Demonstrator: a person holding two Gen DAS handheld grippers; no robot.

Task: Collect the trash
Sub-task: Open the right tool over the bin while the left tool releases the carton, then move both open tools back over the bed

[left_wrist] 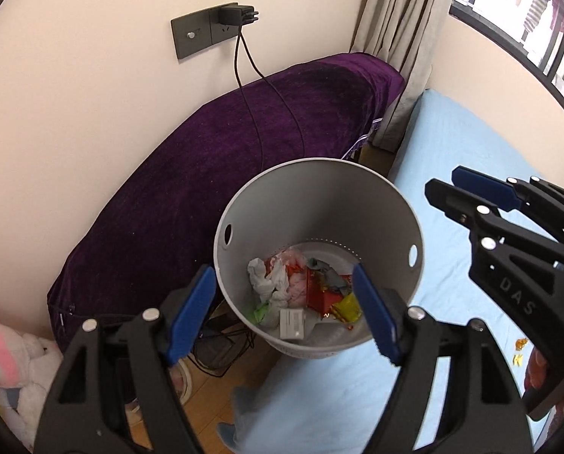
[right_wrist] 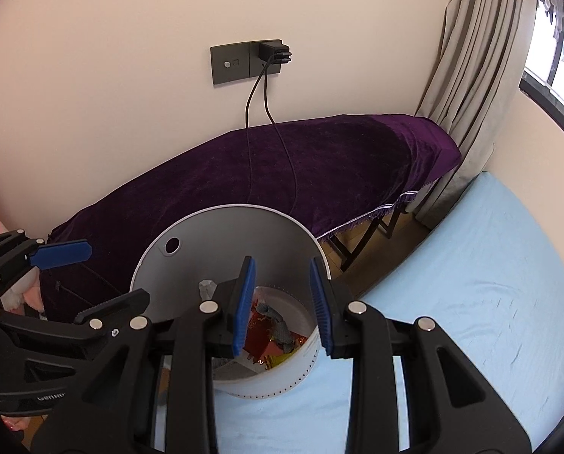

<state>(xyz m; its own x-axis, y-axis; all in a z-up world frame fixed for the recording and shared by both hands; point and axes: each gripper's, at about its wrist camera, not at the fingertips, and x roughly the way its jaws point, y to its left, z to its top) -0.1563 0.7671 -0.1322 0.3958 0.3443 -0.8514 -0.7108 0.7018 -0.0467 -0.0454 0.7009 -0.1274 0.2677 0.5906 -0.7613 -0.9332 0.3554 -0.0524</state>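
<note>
A grey round trash bin (left_wrist: 319, 196) stands on the corner of the light blue bed (left_wrist: 452, 143); it also shows in the right wrist view (right_wrist: 221, 242). Inside lies mixed trash (left_wrist: 304, 291): white tissue, red and yellow wrappers, a small white box. My left gripper (left_wrist: 285, 314) is open and empty, its fingers on either side of the bin's near rim. My right gripper (right_wrist: 283, 306) is open and empty, just above the bin's near rim. The right gripper also shows in the left wrist view (left_wrist: 444, 185), and the left one in the right wrist view (right_wrist: 104, 276).
A purple-covered table (left_wrist: 244, 140) stands against the wall behind the bin, with two black cables (left_wrist: 251, 75) running from a wall socket (left_wrist: 210, 30). Small yellow scraps (left_wrist: 520, 348) lie on the bed. A plush toy (left_wrist: 13, 355) sits at the left. Curtains (right_wrist: 471, 87) hang at the right.
</note>
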